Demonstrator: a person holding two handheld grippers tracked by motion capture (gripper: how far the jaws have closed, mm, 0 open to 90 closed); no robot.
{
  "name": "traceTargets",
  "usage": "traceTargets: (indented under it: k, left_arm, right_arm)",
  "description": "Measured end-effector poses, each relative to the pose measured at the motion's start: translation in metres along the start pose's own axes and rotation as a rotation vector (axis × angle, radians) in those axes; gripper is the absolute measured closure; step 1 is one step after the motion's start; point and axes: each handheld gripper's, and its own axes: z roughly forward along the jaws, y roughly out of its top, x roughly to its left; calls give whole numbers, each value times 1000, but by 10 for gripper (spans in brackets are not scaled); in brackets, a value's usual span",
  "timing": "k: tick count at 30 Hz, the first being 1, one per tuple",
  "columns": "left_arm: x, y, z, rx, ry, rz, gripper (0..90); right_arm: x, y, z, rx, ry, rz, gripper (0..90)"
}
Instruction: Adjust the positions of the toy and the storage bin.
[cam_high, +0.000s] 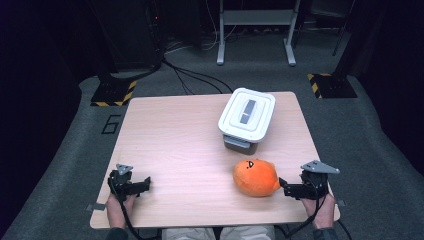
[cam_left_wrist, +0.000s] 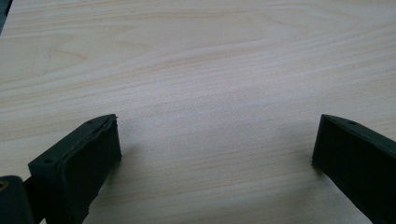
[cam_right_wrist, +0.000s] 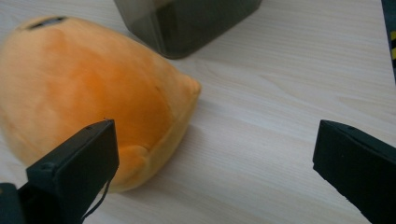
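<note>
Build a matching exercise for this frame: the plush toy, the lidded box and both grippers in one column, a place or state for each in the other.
Things:
1. orange plush toy
2. white-lidded box
3. left gripper
4. right gripper

Places or states:
A. open over bare wood at the table's near left
B. farthest from the person, lid on
C. open, beside the plush
D. lies just in front of the box

Pairs: 1-D, 2-B, 3-A, 4-C

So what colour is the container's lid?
White lid with a grey centre handle, clearest in the high view.
</note>
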Motion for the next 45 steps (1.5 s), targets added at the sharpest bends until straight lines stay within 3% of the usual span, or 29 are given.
traceTargets:
  k: [8, 19, 22, 24, 25, 28, 31, 33, 34, 35, 36, 38, 39, 40, 45]
  left_arm:
    - [0, 0, 0, 2, -2, 0, 7]
    - [1, 0, 0, 3, -6, 1, 7]
    - [1, 0, 0, 2, -2, 4, 7]
    - [1, 0, 0, 5, -4, 2, 7]
    - [1, 0, 0, 3, -2, 3, 7]
    - [1, 0, 0, 2, -2, 4, 7]
    - [0, 0, 0, 1, 0, 4, 8]
    - [0, 0, 0, 0, 0, 5, 9]
    - [0, 0, 0, 0, -2, 7, 9]
    - [0, 0, 0, 0, -2, 7, 9]
    - [0, 0, 0, 0, -2, 7, 9]
    - [0, 0, 0, -1, -2, 7, 9]
    - [0, 0, 0, -1, -2, 7, 9]
    - [0, 0, 0, 0, -1, 8, 10]
    - [0, 0, 0, 0, -2, 8, 11]
  right_arm:
    - [19, 18, -7, -32, 60, -34, 0]
    - [47, 37, 14, 1, 119, -93, 0]
    - [54, 40, 24, 10, 138, -122, 119]
    - [54, 40, 27, 23, 139, -119, 146]
    - [52, 39, 36, 75, 165, -93, 214]
    - [49, 36, 42, 99, 210, -53, 301]
    - [45, 33, 48, 166, 266, -64, 347]
    - [44, 33, 48, 163, 265, -66, 382]
    - [42, 30, 47, 160, 263, -63, 475]
    - [42, 30, 47, 160, 263, -63, 475]
    - [41, 27, 45, 143, 251, -51, 565]
    - [41, 24, 42, 111, 228, -38, 616]
    - [41, 24, 42, 111, 228, -38, 616]
    - [43, 21, 39, 72, 211, -40, 651]
    - [45, 20, 33, 33, 185, -36, 666]
